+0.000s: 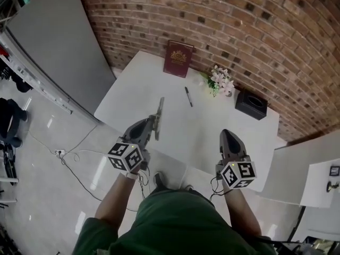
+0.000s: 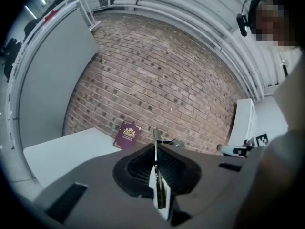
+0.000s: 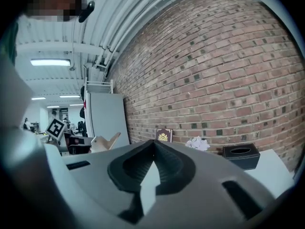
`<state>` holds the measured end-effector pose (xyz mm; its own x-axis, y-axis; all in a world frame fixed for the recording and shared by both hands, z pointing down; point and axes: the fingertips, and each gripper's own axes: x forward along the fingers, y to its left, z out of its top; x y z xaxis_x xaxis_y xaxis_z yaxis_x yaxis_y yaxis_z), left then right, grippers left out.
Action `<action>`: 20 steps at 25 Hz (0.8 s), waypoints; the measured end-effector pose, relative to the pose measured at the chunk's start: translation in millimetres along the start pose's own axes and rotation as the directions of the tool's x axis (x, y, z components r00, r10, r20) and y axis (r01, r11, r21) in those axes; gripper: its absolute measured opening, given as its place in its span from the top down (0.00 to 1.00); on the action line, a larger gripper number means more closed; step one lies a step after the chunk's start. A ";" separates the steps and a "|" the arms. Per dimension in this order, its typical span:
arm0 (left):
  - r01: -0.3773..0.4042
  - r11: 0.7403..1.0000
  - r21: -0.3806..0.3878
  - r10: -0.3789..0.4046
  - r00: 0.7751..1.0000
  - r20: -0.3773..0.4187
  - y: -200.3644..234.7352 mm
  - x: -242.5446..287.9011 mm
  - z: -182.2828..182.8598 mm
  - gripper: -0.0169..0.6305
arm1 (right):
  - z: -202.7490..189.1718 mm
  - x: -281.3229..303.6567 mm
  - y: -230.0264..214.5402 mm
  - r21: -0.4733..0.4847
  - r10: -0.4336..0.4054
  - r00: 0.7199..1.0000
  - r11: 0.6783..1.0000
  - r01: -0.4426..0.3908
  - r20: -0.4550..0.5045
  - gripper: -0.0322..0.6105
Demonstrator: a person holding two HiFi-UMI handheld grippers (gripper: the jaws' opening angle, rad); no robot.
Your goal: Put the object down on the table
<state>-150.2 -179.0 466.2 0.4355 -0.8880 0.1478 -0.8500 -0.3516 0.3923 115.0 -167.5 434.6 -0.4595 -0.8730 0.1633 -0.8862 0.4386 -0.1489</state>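
My left gripper (image 1: 153, 122) is shut on a thin flat beige piece (image 1: 160, 116). It hangs edge-on above the near left part of the white table (image 1: 133, 97). In the left gripper view the piece (image 2: 157, 175) stands upright between the closed pads and pokes out past the left gripper (image 2: 156, 146). From the right gripper view the same beige piece (image 3: 106, 141) shows side-on at the left, with a notched outline. My right gripper (image 1: 226, 133) hovers over the table's near edge, shut with nothing in it. In its own view the right gripper (image 3: 153, 143) has its tips together.
On the far side of the table a maroon book (image 1: 178, 58) leans against the brick wall. Near it are a black pen (image 1: 188, 96), a small bunch of pale flowers (image 1: 220, 81) and a black tissue box (image 1: 251, 104). A grey panel (image 1: 58, 47) stands at the left.
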 end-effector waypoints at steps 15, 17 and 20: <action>0.003 0.959 0.284 0.104 0.927 -0.361 84.4 95.3 -78.0 0.95 | -21.3 48.7 -8.9 0.030 -0.036 0.997 0.999 0.038 -0.072 0.95; -0.003 0.945 0.328 0.140 0.908 -0.395 89.6 104.3 -90.2 0.95 | -23.1 51.8 -16.0 0.035 -0.021 0.997 0.999 0.023 -0.078 0.95; 0.001 0.928 0.374 0.177 0.880 -0.440 94.2 116.6 -106.4 0.95 | -27.7 54.5 -32.4 0.057 -0.020 0.996 0.998 0.026 -0.092 0.95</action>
<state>-148.0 -284.1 617.0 0.3637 -0.7135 0.5988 -0.8989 -0.4374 0.0248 117.1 -223.5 475.4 -0.4449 -0.8585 0.2550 -0.8929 0.4034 -0.2000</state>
